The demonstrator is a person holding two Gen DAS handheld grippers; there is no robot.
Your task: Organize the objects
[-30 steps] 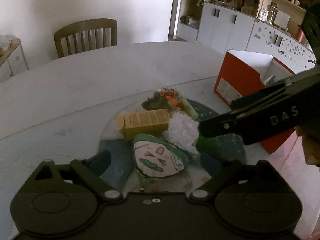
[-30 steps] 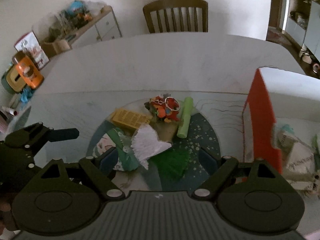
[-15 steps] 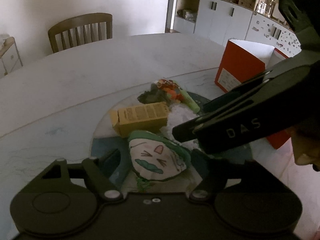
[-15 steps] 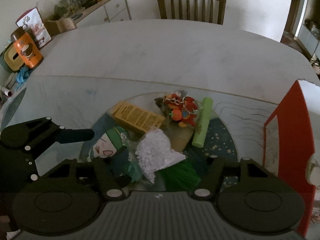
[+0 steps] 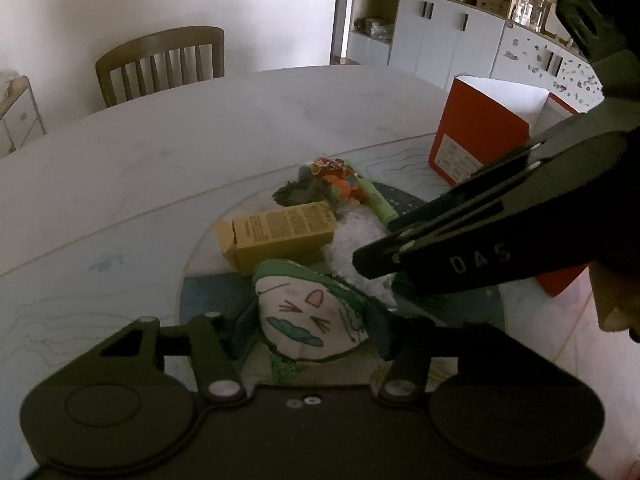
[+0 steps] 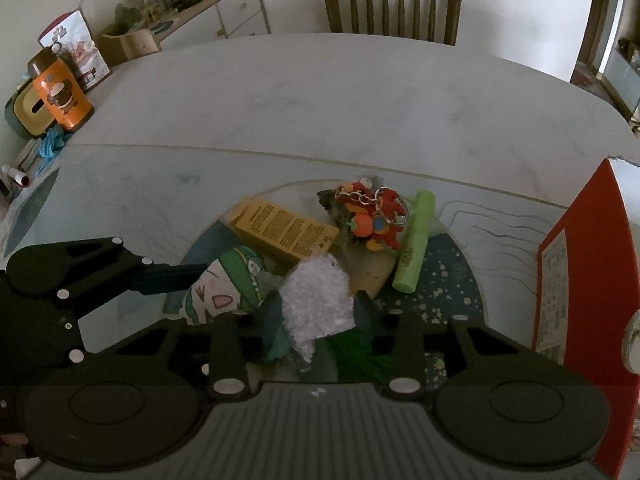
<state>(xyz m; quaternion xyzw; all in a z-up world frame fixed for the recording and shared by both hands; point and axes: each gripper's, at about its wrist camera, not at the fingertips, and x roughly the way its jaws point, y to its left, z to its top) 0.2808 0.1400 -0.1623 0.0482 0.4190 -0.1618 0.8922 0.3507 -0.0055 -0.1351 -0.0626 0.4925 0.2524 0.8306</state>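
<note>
A pile lies on the round glass turntable [image 6: 460, 272]. It holds a cartoon-face cushion [image 5: 308, 316] [image 6: 224, 288], a yellow box [image 5: 280, 236] [image 6: 284, 232], a white fluffy piece [image 6: 316, 304] [image 5: 356, 240], a green tube [image 6: 414, 252], a red keychain toy [image 6: 372, 216] and a green tassel [image 6: 360, 356]. My left gripper [image 5: 310, 332] straddles the cushion, jaws close on each side. My right gripper [image 6: 316, 316] straddles the white fluffy piece, jaws narrowed around it. An open orange box [image 5: 480, 136] [image 6: 584, 280] stands at the right.
The white oval table [image 6: 340, 100] stretches away behind the pile. A wooden chair [image 6: 392, 8] stands at its far side. An orange flask [image 6: 60, 96] and clutter sit at the far left. Cabinets [image 5: 460, 36] line the back right.
Both grippers moved forward and down into the pile. The left jaws narrowed around the cushion, and the right jaws narrowed around the white fluffy piece.
</note>
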